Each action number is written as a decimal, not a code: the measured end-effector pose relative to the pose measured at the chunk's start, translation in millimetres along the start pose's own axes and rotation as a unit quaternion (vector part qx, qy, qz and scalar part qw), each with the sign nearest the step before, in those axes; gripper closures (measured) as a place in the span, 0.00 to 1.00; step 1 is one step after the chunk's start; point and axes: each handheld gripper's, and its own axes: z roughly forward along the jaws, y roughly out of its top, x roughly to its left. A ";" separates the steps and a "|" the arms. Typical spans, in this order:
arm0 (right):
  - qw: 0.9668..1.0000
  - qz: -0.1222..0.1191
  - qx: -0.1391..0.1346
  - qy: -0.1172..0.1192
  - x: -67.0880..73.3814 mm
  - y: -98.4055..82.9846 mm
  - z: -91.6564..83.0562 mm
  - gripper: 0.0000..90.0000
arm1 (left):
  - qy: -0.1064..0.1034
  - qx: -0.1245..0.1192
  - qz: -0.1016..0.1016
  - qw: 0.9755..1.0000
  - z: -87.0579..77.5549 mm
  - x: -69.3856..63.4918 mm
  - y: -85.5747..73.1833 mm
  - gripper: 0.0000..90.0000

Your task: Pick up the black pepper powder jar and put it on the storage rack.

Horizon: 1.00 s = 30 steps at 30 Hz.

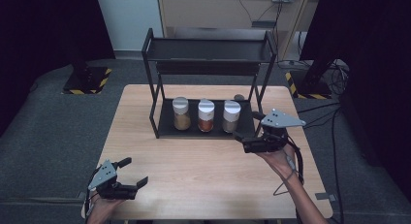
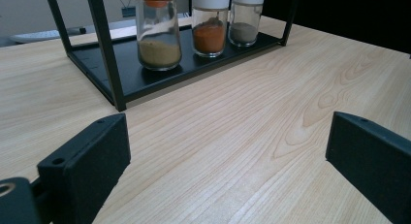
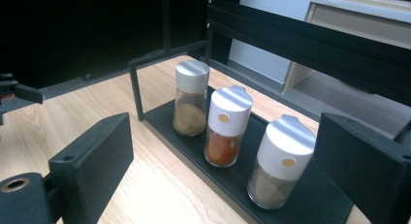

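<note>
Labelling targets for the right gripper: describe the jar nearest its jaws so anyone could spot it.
On the wooden table stands a black two-tier rack; its bottom shelf holds three white-capped spice jars in a row. The target jar is the right end one in the high view, filled with grey-brown powder, beside the orange-filled middle jar.

We note the pale wooden table top (image 2: 271, 112): light grain with knots, smooth, a soft satin sheen. The black two-tier metal rack (image 1: 209, 49) looks painted matt; its lower tray (image 3: 300, 195) gives a faint dull reflection. The three clear glass spice jars are glossy, with smooth white plastic caps: the left jar (image 3: 191, 99) holds tan powder, the middle jar (image 3: 226, 127) orange powder, the right jar (image 3: 278, 162) grey-brown powder. The right gripper (image 1: 247, 130) and left gripper (image 1: 134, 171) have matt black jaws with a finely grained, rubbery-looking pad face; their top plates look like matt grey metal. The grey floor covering (image 1: 43, 132) looks like rough carpet.
</note>
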 end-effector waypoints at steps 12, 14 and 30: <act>1.000 0.011 -0.007 -0.022 8.2 -23.4 -45.1 0.08 | 0.004 -0.007 -0.002 1.000 -1.8 -0.5 -1.4 0.01; 0.999 0.017 -0.010 -0.028 9.0 -29.3 -52.7 0.08 | 0.005 -0.007 -0.002 1.000 -2.3 -0.4 -1.5 0.01; 0.997 0.043 -0.002 -0.067 19.2 -78.0 -91.1 0.08 | 0.008 -0.012 -0.003 1.000 -3.7 -1.2 -2.1 0.01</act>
